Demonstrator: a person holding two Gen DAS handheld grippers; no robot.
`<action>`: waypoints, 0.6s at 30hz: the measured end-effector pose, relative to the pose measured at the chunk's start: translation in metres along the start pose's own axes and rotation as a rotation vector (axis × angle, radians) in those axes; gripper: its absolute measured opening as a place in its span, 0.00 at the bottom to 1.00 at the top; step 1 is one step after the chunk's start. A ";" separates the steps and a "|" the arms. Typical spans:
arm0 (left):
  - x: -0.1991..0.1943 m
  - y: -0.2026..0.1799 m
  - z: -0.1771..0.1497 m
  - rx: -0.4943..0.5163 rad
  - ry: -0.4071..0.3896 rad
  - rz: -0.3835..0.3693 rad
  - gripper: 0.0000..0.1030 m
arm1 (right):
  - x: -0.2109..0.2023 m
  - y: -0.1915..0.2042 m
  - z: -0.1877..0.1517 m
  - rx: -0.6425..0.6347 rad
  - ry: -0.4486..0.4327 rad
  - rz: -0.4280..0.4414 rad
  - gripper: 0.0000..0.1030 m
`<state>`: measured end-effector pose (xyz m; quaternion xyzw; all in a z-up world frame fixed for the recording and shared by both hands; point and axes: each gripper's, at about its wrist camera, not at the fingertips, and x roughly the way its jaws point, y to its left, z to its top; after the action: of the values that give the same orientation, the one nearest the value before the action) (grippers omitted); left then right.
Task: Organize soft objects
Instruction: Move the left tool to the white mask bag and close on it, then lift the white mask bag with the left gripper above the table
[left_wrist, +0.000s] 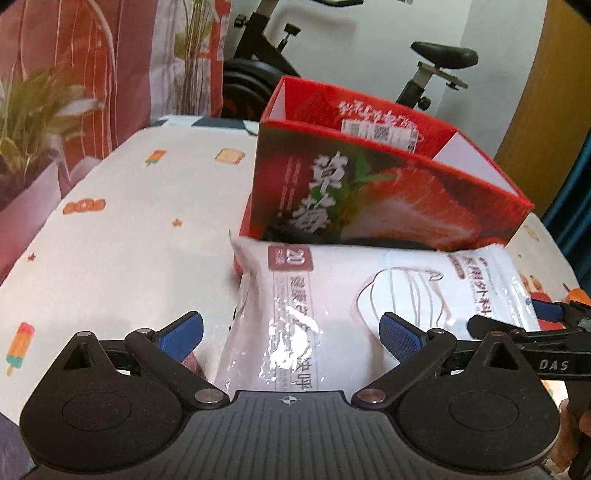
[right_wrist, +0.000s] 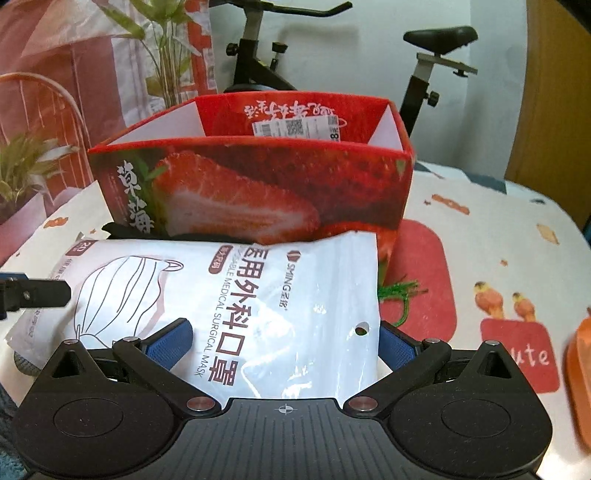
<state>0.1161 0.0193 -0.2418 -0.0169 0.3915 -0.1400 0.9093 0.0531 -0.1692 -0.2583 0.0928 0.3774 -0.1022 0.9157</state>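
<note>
A white plastic pack of surgical masks (left_wrist: 332, 295) lies on the table in front of an open red strawberry box (left_wrist: 369, 192). My left gripper (left_wrist: 291, 332) is open, its blue pads on either side of the pack's left end. My right gripper (right_wrist: 282, 343) is open around the pack's right end (right_wrist: 258, 295), which lies between its fingers. The box (right_wrist: 258, 184) stands just behind the pack. The right gripper's tip (left_wrist: 517, 325) shows at the pack's far end in the left wrist view. The left gripper's tip (right_wrist: 33, 293) shows at the left edge of the right wrist view.
The table has a white printed cloth (left_wrist: 110, 240). A red mat (right_wrist: 424, 280) with a green tinsel piece (right_wrist: 399, 291) lies right of the pack. An orange object (right_wrist: 580, 369) is at the far right. An exercise bike (right_wrist: 258, 62) and plants (left_wrist: 29, 122) stand behind.
</note>
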 end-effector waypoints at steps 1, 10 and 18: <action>0.001 0.000 0.000 0.000 0.004 0.001 0.97 | 0.001 -0.002 -0.002 0.009 -0.001 0.007 1.00; 0.008 0.004 -0.004 -0.017 0.021 -0.019 0.88 | 0.004 -0.006 -0.012 0.030 -0.001 0.028 1.00; 0.006 -0.002 -0.006 0.040 -0.011 -0.037 0.70 | 0.005 -0.008 -0.014 0.040 0.004 0.032 1.00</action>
<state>0.1152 0.0166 -0.2497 -0.0066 0.3831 -0.1645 0.9089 0.0451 -0.1735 -0.2724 0.1174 0.3756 -0.0949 0.9144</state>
